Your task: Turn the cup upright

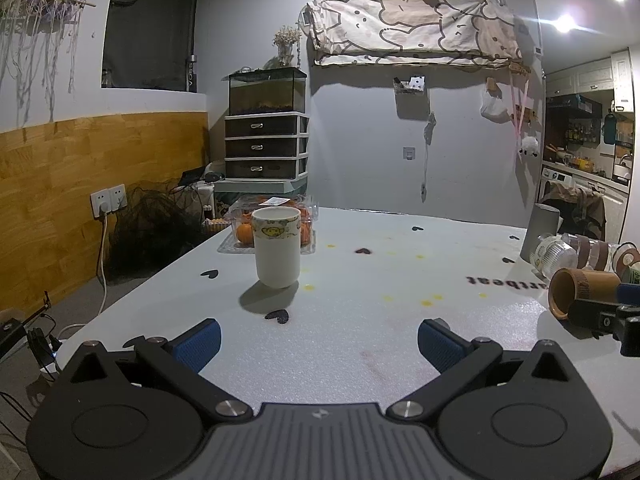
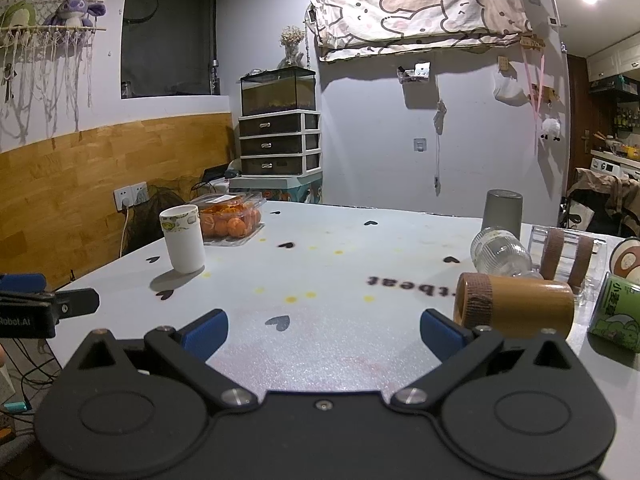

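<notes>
Left wrist view: left gripper (image 1: 319,338) wide open, nothing between its blue pads (image 1: 200,342), hovering low over the pale grey heart-printed surface (image 1: 360,312). White ceramic cup with a cartoon band near the rim (image 1: 277,246) stands upright, mouth up, centre-left of frame, well ahead of the gripper with clear surface between. Just behind the cup: clear plastic clamshell of oranges (image 1: 306,216), near or touching, can't tell which.

Right edge of frame: brown cylindrical cup lying on its side (image 1: 582,290), open mouth facing left, with the right gripper's black body partly in front of it. Behind it, a clear ribbed glass jar on its side (image 1: 554,254) and a grey tumbler standing mouth down (image 1: 540,228).

Right wrist view: right gripper (image 2: 323,330) also wide open, holding nothing. Brown cup sits lower right, just beside the right-hand blue pad (image 2: 438,332), contact unclear. Green printed can lying tilted (image 2: 618,316) at far right, beside the brown cup. White cup sits upper left, well apart from this gripper.
</notes>
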`<state>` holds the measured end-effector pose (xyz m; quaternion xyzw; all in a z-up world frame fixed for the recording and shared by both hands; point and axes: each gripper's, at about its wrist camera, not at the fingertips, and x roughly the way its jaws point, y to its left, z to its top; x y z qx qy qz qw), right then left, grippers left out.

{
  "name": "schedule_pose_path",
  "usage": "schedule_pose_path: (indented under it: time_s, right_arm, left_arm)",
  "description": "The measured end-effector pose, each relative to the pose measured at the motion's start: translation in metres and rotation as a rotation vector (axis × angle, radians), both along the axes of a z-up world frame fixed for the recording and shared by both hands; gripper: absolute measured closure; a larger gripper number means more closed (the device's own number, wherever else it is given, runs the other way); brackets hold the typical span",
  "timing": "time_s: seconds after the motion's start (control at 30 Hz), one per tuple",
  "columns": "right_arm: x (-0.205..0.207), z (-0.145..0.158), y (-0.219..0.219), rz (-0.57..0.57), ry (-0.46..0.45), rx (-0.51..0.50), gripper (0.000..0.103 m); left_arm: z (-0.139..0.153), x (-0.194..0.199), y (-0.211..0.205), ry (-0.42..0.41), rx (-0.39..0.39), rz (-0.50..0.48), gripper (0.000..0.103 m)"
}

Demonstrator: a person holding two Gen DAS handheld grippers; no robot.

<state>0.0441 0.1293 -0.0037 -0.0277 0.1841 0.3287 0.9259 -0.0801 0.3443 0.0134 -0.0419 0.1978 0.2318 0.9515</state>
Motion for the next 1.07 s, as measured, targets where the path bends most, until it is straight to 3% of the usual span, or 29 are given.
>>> schedule_pose_path:
  time_s: [1.07]
  right_arm:
    - [-0.0026, 0.0014, 0.0004, 0.001, -0.008, -0.008, 0.000]
  left_arm:
    - [0.0004, -0.0007, -0.0015, -0.002, -0.001, -0.006, 0.000]
